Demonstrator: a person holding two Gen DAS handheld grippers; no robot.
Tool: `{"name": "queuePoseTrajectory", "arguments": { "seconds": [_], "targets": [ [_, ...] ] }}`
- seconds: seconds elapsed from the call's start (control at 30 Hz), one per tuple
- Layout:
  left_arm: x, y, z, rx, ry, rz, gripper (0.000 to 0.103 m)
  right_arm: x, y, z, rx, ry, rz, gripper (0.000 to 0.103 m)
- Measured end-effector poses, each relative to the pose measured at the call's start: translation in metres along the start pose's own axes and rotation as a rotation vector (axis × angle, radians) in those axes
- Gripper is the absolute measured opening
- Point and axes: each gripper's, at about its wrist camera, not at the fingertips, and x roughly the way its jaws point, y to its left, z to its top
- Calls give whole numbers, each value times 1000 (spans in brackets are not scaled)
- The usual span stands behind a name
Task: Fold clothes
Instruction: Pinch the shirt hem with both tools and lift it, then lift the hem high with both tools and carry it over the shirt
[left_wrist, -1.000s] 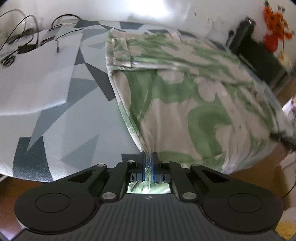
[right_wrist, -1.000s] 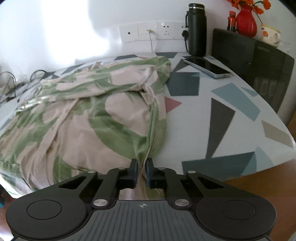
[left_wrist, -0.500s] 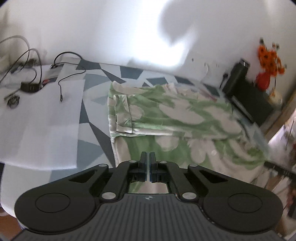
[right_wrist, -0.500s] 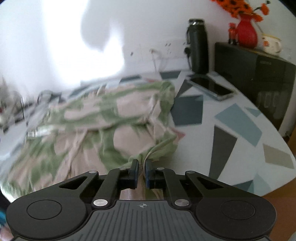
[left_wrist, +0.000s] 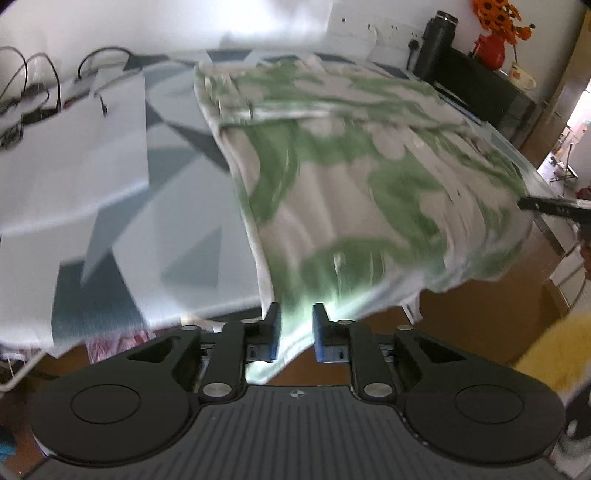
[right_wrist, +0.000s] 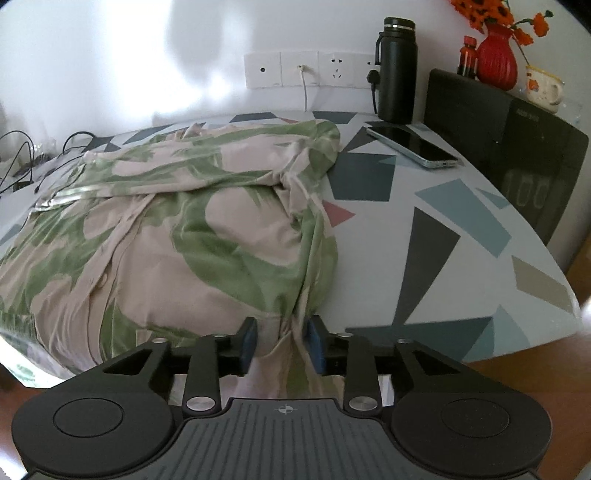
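Left gripper (left_wrist: 294, 336), lower centre of frame: black linkage arms with silver pivot screws, blue pads on the fingertips (left_wrist: 272, 339), two round black discs flanking a ribbed grey housing marked with a small crosshair. Right gripper (right_wrist: 281, 345), lower centre: identical build, with blue pads, silver screws, ribbed housing and crosshair mark.

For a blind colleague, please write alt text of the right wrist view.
The right gripper, jaws open, straddles the near edge of a green and beige garment spread on a patterned table. A phone and black flask sit farther back.
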Motion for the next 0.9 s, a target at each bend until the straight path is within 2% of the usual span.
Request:
{"name": "queuePoseTrajectory", "arguments": {
  "seconds": [0.03,0.1,0.23,0.33,0.37,0.4,0.43,0.53,0.67,0.83,0.9],
  "targets": [
    [1,0,-5,-1,7,8,48,0,1,-1,-1,5,2,37],
    [6,2,-13,-5,13,10,59,-2,2,-4,-8,13,7,44],
    [26,9,-20,-16,27,50,59,-5,6,-10,-34,24,2,45],
    [42,11,-24,-12,25,45,59,-6,6,-17,-60,38,-6,45],
    [46,10,-25,1,23,43,59,-7,5,-20,-67,44,-9,48],
    [50,9,-26,18,22,41,59,-6,5,-23,-74,54,-16,60],
    [54,7,-27,36,21,39,59,-5,4,-27,-79,64,-25,63],
    [64,4,-30,63,21,32,60,2,3,-40,-98,85,-43,64],
    [73,1,-30,71,11,34,67,18,-3,-54,-131,106,-50,66],
    [88,-5,-30,111,32,43,68,45,-13,-72,-163,138,-57,69],
    [97,-7,-30,141,47,52,68,56,-17,-77,-175,159,-64,62]
  ]
}}
